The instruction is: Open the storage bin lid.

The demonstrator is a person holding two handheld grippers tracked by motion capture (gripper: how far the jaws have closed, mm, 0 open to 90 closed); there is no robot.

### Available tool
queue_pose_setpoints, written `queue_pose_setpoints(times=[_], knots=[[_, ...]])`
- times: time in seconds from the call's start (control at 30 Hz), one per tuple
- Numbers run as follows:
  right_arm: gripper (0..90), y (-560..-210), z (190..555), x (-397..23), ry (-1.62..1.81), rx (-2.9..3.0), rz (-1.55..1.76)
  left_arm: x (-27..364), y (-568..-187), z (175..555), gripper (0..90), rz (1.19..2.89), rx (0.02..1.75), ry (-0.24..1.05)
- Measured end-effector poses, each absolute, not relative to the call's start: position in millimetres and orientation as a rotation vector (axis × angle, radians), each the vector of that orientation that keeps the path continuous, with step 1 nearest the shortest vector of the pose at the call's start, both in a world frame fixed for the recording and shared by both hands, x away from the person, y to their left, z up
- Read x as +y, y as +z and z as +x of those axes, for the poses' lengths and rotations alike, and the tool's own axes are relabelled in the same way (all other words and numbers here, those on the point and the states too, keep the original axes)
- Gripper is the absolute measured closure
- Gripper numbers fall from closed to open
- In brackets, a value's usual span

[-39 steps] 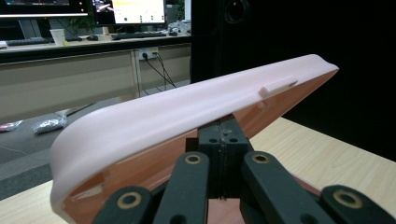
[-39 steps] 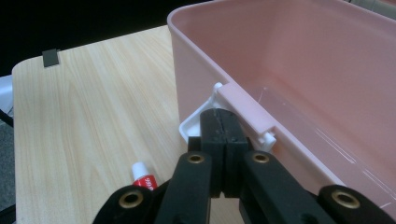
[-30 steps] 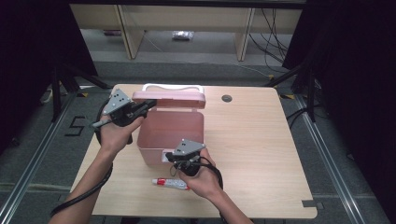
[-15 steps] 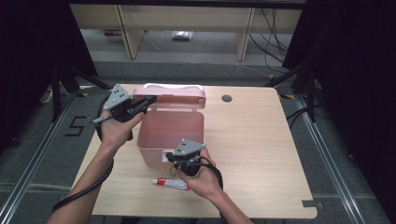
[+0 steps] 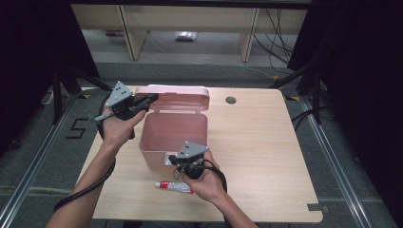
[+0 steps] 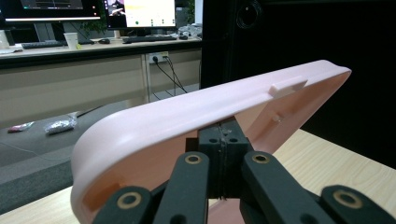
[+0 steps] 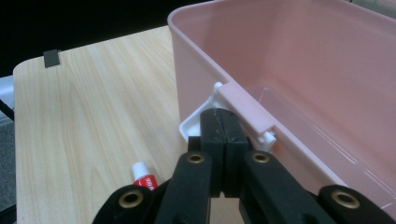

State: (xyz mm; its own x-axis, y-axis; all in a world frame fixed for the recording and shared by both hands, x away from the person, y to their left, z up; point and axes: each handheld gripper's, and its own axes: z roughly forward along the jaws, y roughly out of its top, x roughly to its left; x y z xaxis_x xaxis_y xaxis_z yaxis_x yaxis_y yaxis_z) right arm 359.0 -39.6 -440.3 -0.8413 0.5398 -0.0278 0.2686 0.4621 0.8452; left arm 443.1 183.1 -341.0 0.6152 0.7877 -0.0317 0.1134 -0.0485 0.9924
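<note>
From above, a pink rigid-plastic box (image 5: 173,137) is seen mid-table w/ hinged lid (image 5: 178,98) raised by the left gripper (image 5: 151,99); a red-white tube (image 5: 174,186) lies near. Left gripper view: jaws pressed together against the lid edge (image 6: 205,109). Right gripper view: right gripper (image 7: 223,122) jaws pressed together at the white front latch (image 7: 205,116); box judged light, stiff, smooth, best taken by rim.

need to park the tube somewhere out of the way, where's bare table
The right half of the light wooden table is bare, from the open pink plastic box to the right edge, past the round grommet hole. Crowded: the front left, with both hands and the red and white tube.
</note>
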Motion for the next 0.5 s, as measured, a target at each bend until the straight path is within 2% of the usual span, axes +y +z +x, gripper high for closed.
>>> queue_pose_setpoints(times=[0.5], knots=[[90.0,-440.4,359.4,-39.4,1.325,2.423,0.680,182.4,-337.4,453.3,89.8,1.533,0.799,0.662]])
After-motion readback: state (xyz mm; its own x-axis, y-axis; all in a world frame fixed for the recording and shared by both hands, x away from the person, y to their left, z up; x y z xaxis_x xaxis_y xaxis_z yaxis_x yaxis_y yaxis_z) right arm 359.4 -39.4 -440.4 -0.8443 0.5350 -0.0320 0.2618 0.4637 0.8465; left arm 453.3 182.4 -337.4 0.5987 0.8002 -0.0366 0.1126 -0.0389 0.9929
